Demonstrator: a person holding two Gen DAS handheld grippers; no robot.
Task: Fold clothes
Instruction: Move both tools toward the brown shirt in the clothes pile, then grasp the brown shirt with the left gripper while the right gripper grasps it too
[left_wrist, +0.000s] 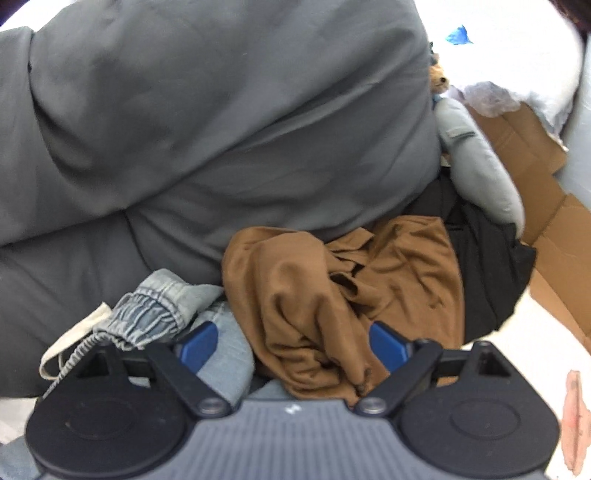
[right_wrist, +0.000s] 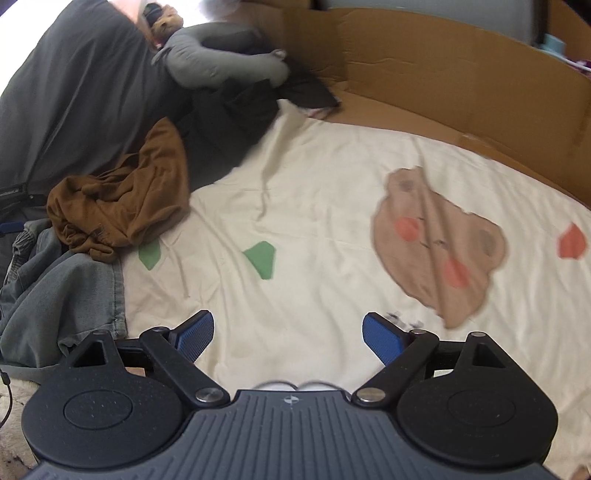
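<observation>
Left wrist: brown garment (left_wrist: 332, 295) crumpled, axis seemingly indeterminate.

bedding and cardboard surround
we list a cream sheet (right_wrist: 314, 206) printed with a bear (right_wrist: 436, 240), a bulky grey duvet (left_wrist: 207, 122), brown cardboard walls (right_wrist: 443, 74), and bright overexposed light at the far side.

Left gripper (left_wrist: 291, 345) gapes over brown garment (left_wrist: 343, 288) beside jeans (left_wrist: 184, 306).
</observation>
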